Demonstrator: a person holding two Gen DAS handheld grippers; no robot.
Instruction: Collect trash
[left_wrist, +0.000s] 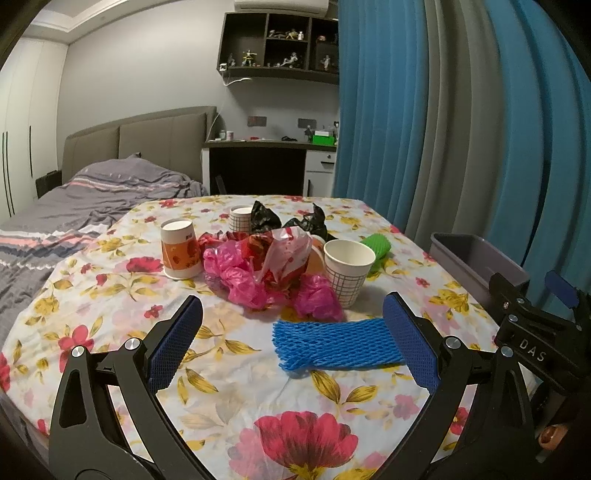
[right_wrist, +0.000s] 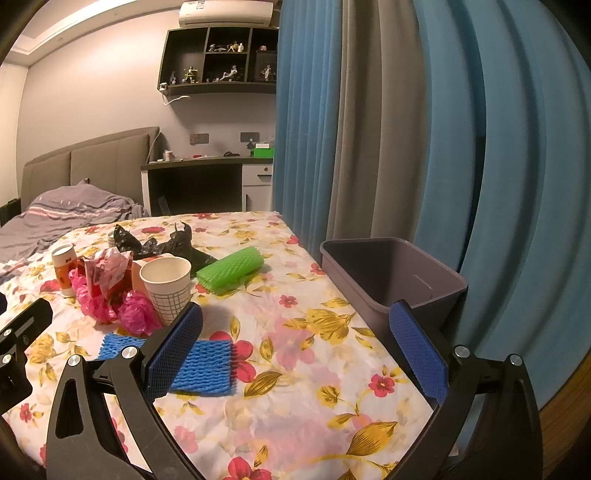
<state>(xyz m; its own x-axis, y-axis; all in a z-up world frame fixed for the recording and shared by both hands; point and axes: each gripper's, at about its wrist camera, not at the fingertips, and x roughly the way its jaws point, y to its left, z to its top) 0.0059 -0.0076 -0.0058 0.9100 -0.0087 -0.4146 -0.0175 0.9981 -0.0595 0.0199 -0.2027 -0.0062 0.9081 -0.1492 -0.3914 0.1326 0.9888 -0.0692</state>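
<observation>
Left gripper (left_wrist: 291, 339) spread wide, empty, right gripper (right_wrist: 295, 343) likewise, blue foam net (left_wrist: 332, 345) flat on floral tablecloth (left_wrist: 258, 398), checked paper cup (left_wrist: 347, 266) and pink bags (left_wrist: 240, 277) at 12 o'clock, grey bin (right_wrist: 391, 273) at 2 o'clock off table edge.

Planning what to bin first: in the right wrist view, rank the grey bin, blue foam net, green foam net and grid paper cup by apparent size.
1. grey bin
2. blue foam net, partly hidden by a finger
3. green foam net and grid paper cup: look alike, unranked. The blue net's nearness may inflate it.
</observation>
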